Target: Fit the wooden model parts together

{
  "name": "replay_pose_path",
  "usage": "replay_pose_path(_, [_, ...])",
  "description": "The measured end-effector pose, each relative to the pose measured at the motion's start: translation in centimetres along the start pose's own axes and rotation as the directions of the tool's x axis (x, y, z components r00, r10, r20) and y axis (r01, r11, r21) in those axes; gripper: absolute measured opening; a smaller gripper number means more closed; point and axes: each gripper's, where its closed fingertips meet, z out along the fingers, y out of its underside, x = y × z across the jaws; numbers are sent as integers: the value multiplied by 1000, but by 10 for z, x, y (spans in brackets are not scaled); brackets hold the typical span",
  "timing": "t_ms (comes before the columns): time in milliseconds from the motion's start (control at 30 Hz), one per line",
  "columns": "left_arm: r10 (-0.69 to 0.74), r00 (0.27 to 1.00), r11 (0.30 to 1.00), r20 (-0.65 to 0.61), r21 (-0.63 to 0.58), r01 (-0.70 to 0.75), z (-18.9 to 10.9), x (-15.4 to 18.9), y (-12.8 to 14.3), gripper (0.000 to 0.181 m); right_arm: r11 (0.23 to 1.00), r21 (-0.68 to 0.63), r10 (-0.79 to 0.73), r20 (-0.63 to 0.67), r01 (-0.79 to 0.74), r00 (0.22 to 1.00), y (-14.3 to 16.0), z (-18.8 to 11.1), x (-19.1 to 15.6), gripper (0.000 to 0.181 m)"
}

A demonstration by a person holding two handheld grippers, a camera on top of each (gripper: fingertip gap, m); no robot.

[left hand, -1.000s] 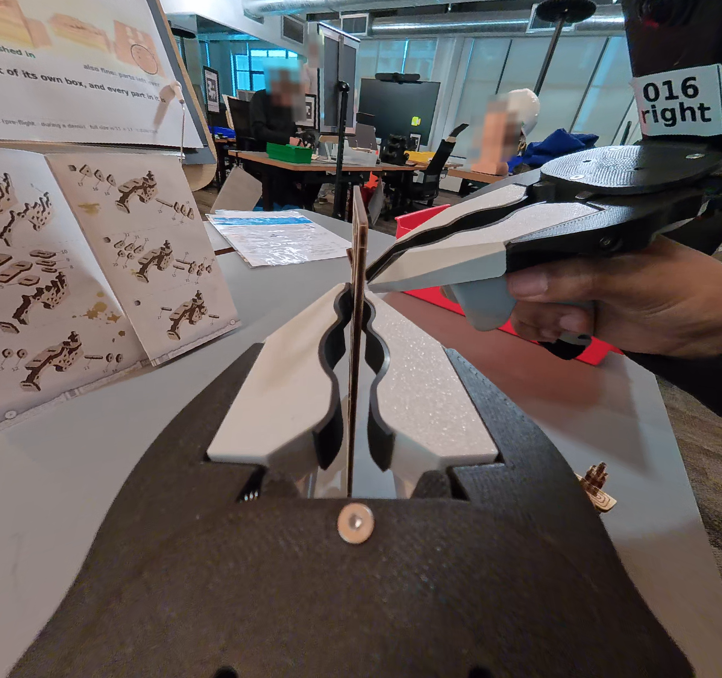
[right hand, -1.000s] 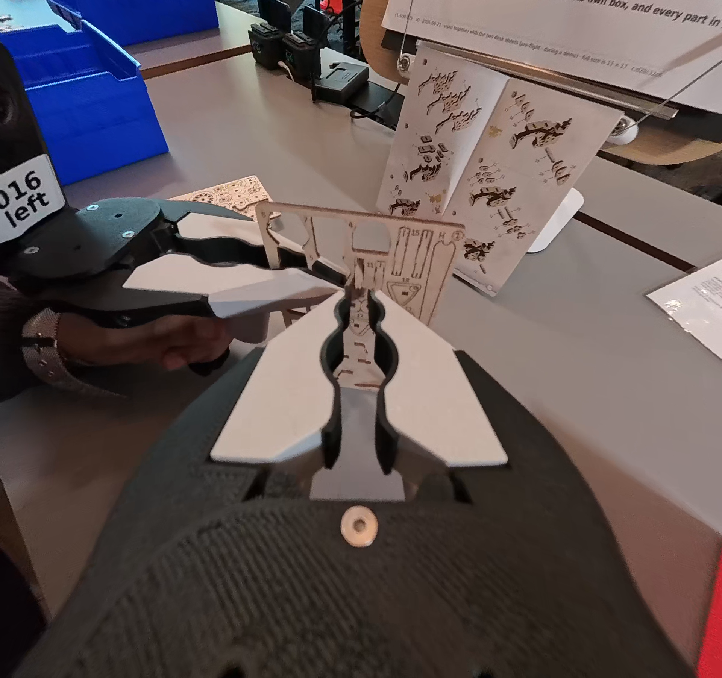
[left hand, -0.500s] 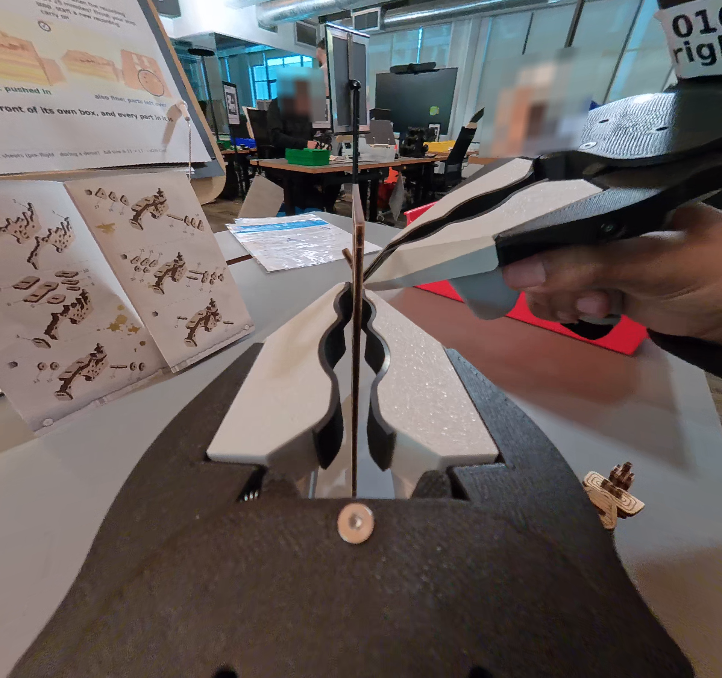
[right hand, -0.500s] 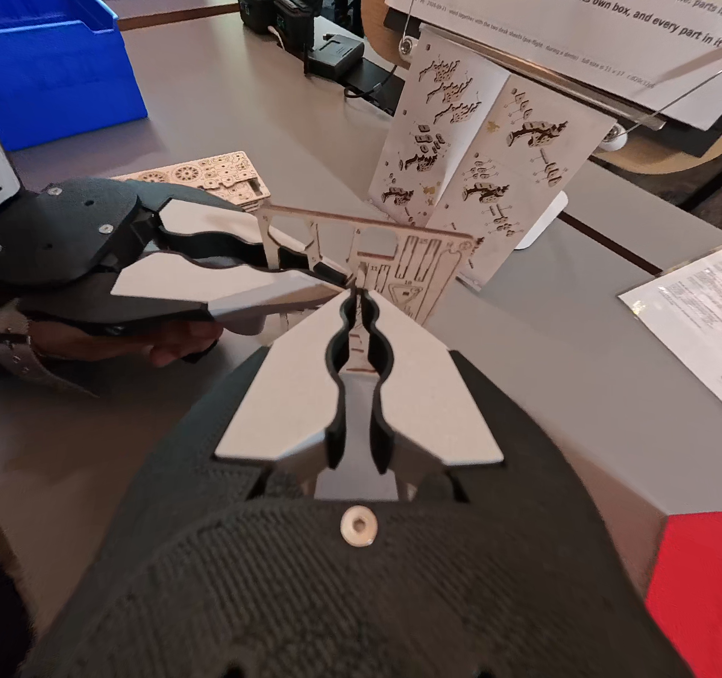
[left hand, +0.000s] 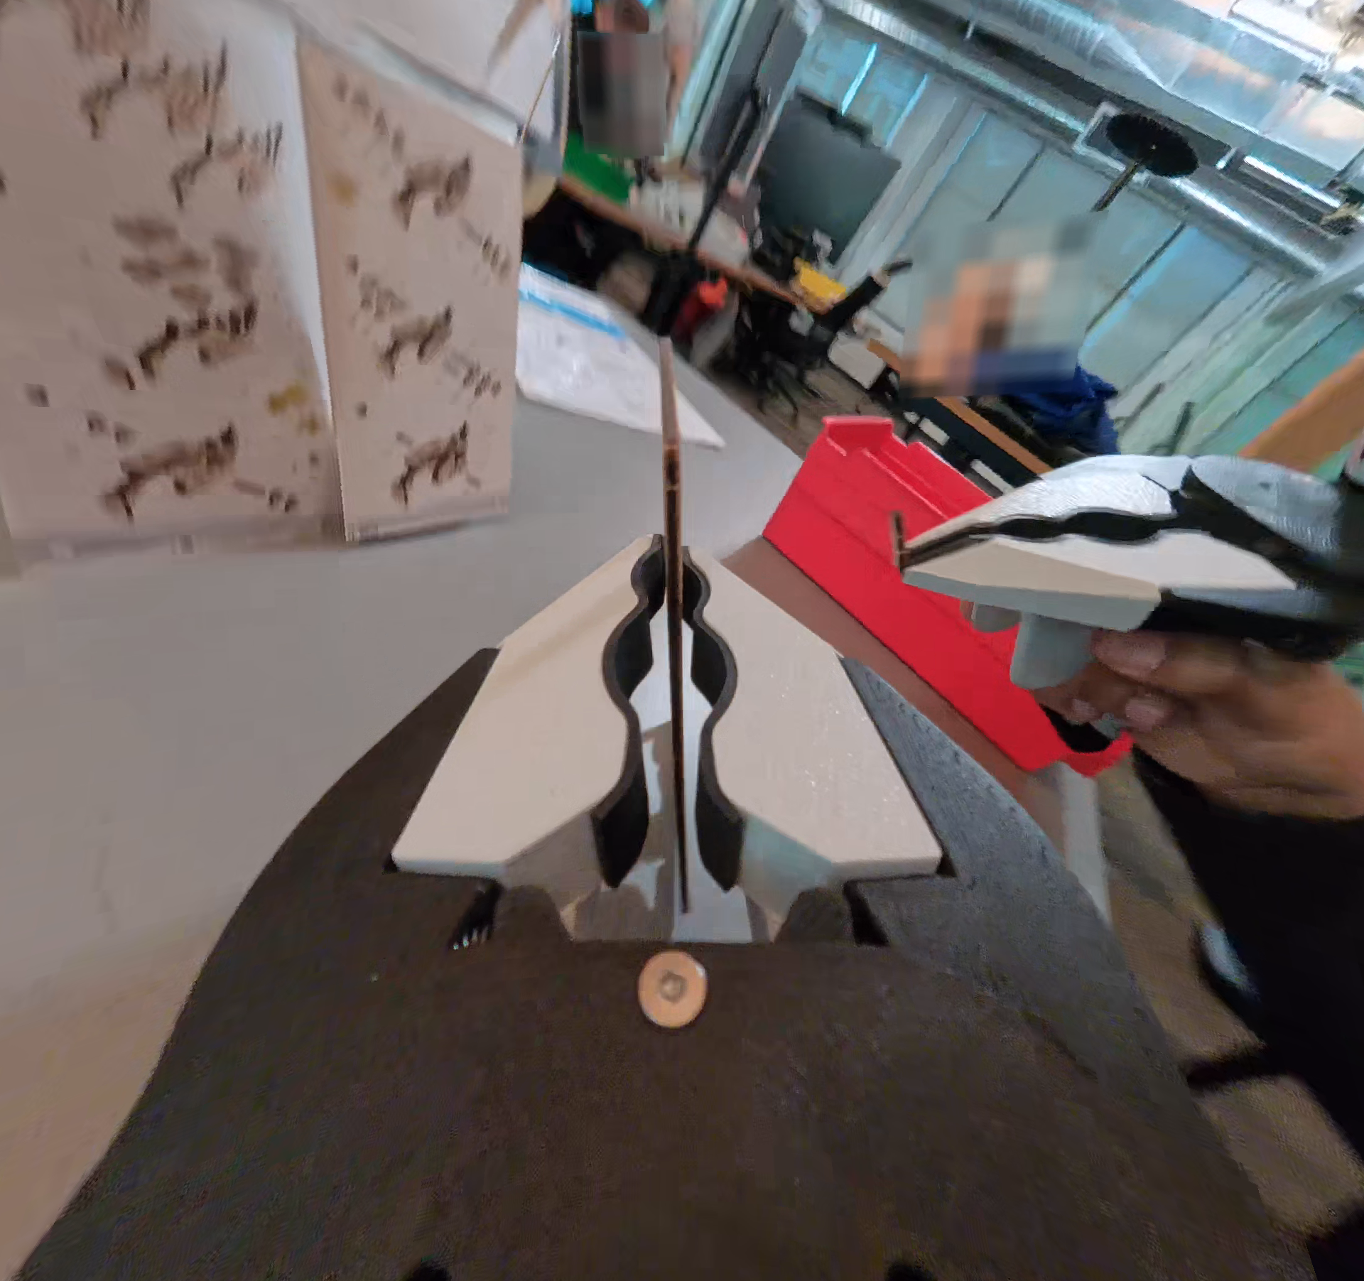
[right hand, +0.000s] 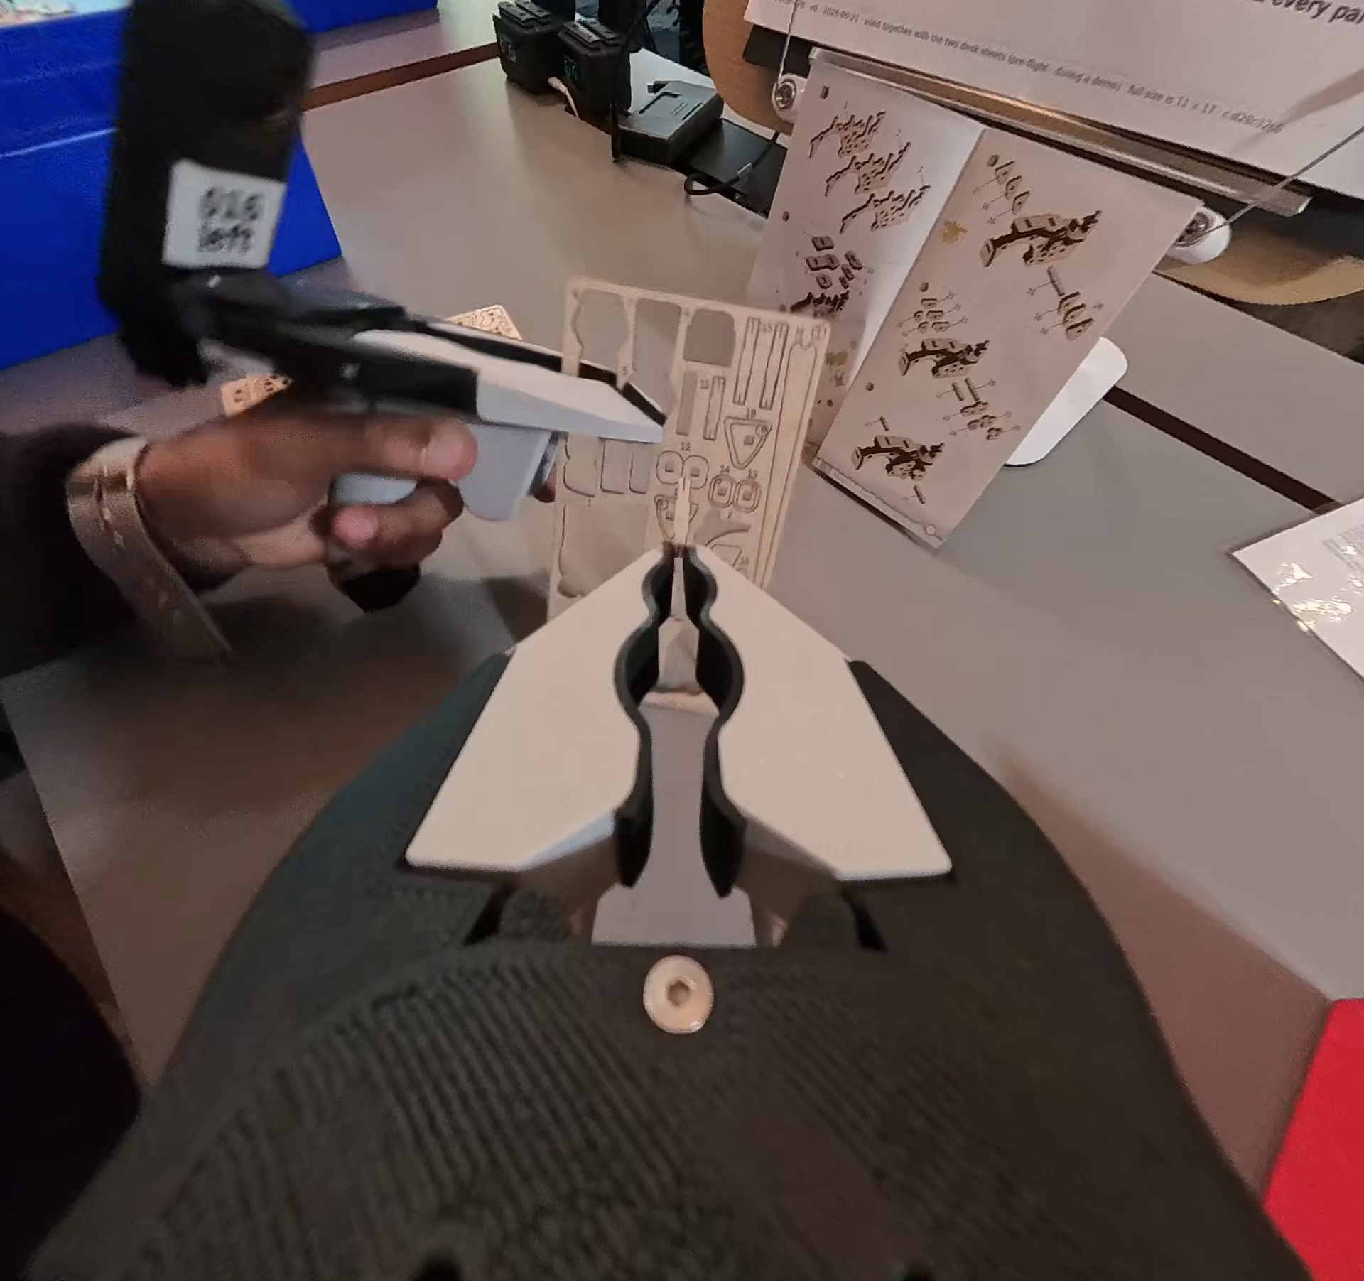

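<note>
My left gripper (left hand: 673,553) is clamped on the wooden parts sheet (right hand: 694,433), holding it upright on edge above the grey table (right hand: 1033,655); my hand (right hand: 295,485) grips its handle with fingers curled on the trigger. To the right and apart from the sheet, my right gripper (right hand: 677,553) is pinched on a small wooden piece (right hand: 683,500), levelled sideways towards the sheet.

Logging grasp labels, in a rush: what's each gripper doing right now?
Left gripper: shut on the wooden parts sheet, held upright on edge.
Right gripper: shut on a small wooden piece, apart from the sheet.
</note>
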Motion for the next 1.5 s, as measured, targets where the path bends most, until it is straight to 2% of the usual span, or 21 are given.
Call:
replay_pose_path(33, [-79, 997, 994, -11, -75, 78, -1, -9, 4, 0, 1000, -1, -4, 2, 4, 1000, 0, 0, -1, 1])
replay_pose_path(100, [-261, 965, 947, -33, -204, 249, -9, -27, 9, 0, 1000, 2, -11, 5, 11, 1000, 0, 0, -1, 1])
replay_pose_path(167, [-430, 902, 861, -38, -319, 397, -24, -45, 16, 0, 1000, 6, -15, 9, 15, 1000, -2, 0, -3, 1])
replay_pose_path(233, [-478, 877, 812, -46, -404, 421, -41, -57, 22, 0, 1000, 8, -18, 15, 18, 1000, -2, 0, -4, 1])
replay_pose_path(300, [-427, 903, 806, -36, -468, 363, -54, -66, 29, 3, 1000, 4, -20, 18, 20, 1000, -2, 2, -5, 1])
replay_pose_path(433, [-321, 945, 762, -64, -610, 218, -69, -55, 46, 7, 1000, -2, -28, 28, 28, 999, 0, 4, -9, 1])
replay_pose_path(667, [-168, 986, 706, 17, -695, 132, -75, -68, 66, 22, 999, -2, -48, 35, 48, 998, -2, 4, -13, 1])
replay_pose_path(833, [-48, 997, 677, 67, -731, 82, -84, -79, 67, 38, 998, 5, -62, 35, 62, 997, -6, 1, -15, 1])
replay_pose_path(1067, [65, 977, 707, 204, -700, 100, -96, -103, 43, 73, 996, 11, -84, 35, 83, 996, -11, -2, -19, 1])
replay_pose_path(1167, [68, 965, 776, 252, -622, 108, -95, -109, 19, 74, 995, 20, -97, 33, 96, 995, -14, -5, -22, 1])
replay_pose_path(1233, [19, 981, 829, 193, -552, 93, -87, -92, 1, 70, 994, 32, -108, 33, 107, 994, -16, -9, -26, 1])
replay_pose_path(1333, [31, 996, 887, 78, -462, 9, -70, -58, -17, 59, 989, 88, -123, 40, 120, 992, -17, -16, -36, 1])
replay_pose_path(1400, [62, 998, 948, 25, -315, -51, -50, -34, -34, 38, 973, 198, -131, 58, 117, 990, -23, -23, -50, 1])
replay_pose_path(1467, [70, 997, 987, -34, -144, -74, -34, -4, -43, 37, 957, 272, -117, 60, 96, 991, -23, -30, -63, 1])
replay_pose_path(1500, [82, 995, 991, -59, -99, -88, -28, 9, -39, 37, 954, 286, -112, 62, 90, 992, -19, -33, -68, 1])
